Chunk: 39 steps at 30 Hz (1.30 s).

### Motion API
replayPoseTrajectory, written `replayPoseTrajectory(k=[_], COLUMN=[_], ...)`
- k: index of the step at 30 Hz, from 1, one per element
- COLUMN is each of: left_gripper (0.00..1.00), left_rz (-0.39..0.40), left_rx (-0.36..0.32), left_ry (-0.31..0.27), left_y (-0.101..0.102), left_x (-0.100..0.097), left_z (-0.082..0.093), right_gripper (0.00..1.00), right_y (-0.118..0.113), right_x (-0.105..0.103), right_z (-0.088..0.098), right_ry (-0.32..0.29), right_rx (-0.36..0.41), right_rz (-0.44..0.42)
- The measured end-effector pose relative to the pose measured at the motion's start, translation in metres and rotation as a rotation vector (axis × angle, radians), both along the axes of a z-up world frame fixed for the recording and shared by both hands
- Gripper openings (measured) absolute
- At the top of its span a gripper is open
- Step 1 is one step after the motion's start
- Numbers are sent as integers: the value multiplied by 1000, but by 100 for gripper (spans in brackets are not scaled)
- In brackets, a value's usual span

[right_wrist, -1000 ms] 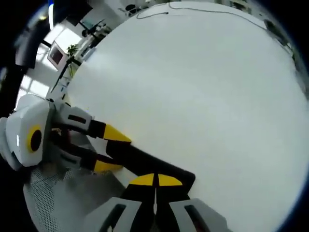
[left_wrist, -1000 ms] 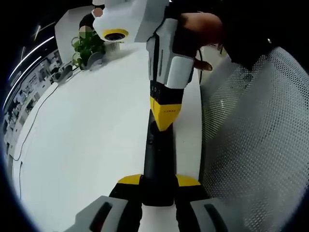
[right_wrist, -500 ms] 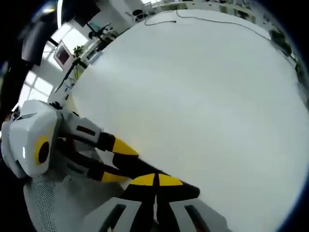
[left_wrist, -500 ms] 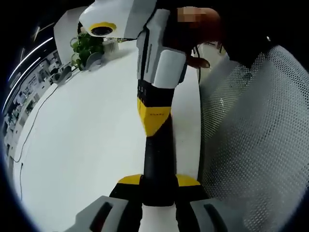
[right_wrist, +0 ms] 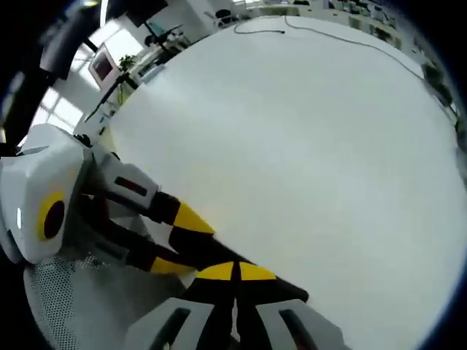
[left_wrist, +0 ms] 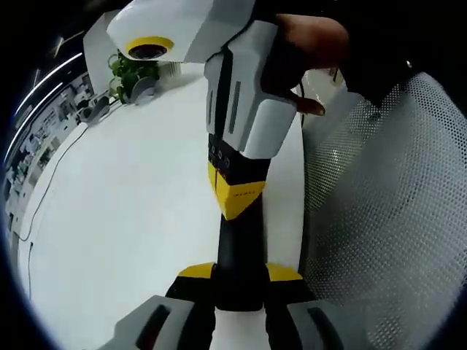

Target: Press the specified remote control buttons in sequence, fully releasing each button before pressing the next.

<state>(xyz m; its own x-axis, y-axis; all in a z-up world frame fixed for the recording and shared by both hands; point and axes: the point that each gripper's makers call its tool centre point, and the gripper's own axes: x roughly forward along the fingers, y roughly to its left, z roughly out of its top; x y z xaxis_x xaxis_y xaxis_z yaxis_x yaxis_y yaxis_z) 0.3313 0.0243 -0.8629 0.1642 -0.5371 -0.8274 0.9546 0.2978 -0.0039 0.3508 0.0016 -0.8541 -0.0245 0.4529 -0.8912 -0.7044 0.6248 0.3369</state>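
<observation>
A long black remote control point(left_wrist: 239, 244) lies lengthwise between my left gripper's point(left_wrist: 239, 274) yellow-tipped jaws, which are shut on its near end just above the white table point(left_wrist: 131, 211). My right gripper point(left_wrist: 235, 200) comes down from above, held by a person's hand point(left_wrist: 306, 40); its jaws are closed together and their yellow tip rests on the remote's upper face. In the right gripper view my right gripper point(right_wrist: 233, 272) is shut with its tips on the remote control point(right_wrist: 208, 249), and the left gripper point(right_wrist: 179, 240) clamps the remote from the left.
A grey mesh chair point(left_wrist: 379, 219) stands close along the table's right edge. At the far end of the table are a potted plant point(left_wrist: 131, 69) and small items. A thin cable point(right_wrist: 292, 25) trails across the far side of the white table point(right_wrist: 306, 146).
The right gripper's tip has slid a little down the remote toward my left gripper's jaws. The left gripper has kept its hold.
</observation>
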Motion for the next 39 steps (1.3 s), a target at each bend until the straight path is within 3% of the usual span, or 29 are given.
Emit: replayPoseTrajectory(k=[5,12,17,39], left_gripper=[24,24,24,24], left_rz=[2,-5,-6,-3], left_rx=[-5,6,9,3], left_ry=[0,3,1,2], left_y=[0,-1,-1,-1], left_x=[0,1,1,1], left_z=[0,0,0,0], right_gripper=[0,0,0,0], right_y=[1,0,-1,0], right_x=[0,3,1,3], right_z=[-1,-2,-1,-1], right_ry=[-71,-63,-113,-66], right_rx=[-31,-51,-21,0], right_rz=[45,48,72,53])
